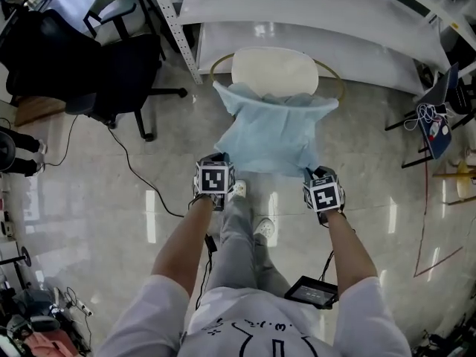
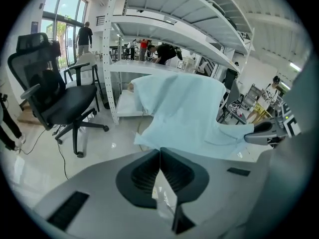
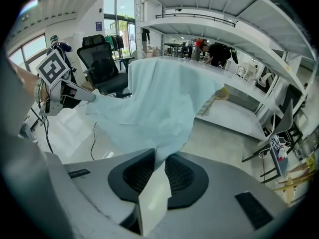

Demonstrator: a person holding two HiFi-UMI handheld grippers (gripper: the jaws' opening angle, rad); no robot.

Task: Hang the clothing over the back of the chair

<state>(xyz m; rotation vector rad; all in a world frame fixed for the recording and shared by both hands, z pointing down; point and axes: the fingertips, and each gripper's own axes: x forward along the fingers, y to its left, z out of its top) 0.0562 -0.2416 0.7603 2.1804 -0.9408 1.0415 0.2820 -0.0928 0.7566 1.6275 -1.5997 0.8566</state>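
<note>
Head view: I'm seeing the pale blue clothing (image 1: pixel 271 132) draping over the back of the cream chair (image 1: pixel 274 69). Its wrinkled lower part is hanging out toward me, stretched between the two grippers. The left gripper (image 1: pixel 218 159) is holding the lower left corner and the right gripper (image 1: pixel 316 172) the lower right corner. A black office chair (image 1: pixel 111 65) is standing off to the left, well apart from the cream chair. A dark cable (image 1: pixel 134 171) is trailing across the glossy pale floor (image 1: pixel 97 214), and white shelving (image 1: pixel 297 10) is rising just behind the cream chair.

Left gripper view: the fingers are pressing together, and I'm reading a thin edge of the clothing (image 2: pixel 184 113) pinched between them. The fabric is spreading up from the tips and covering the chair back. The black office chair (image 2: pixel 50 93) is sitting at the left, the shelving (image 2: pixel 164 24) is standing behind, and people are standing far off in the bright room.

Right gripper view: the fingers are clamping on a fold of the clothing (image 3: pixel 149 103), which is filling the narrow gap between the pads. From there the fabric is sweeping across to the left gripper (image 3: pixel 82 94), which is gripping the other corner, and I'm seeing the shelving (image 3: pixel 239 34) running along the right.
</note>
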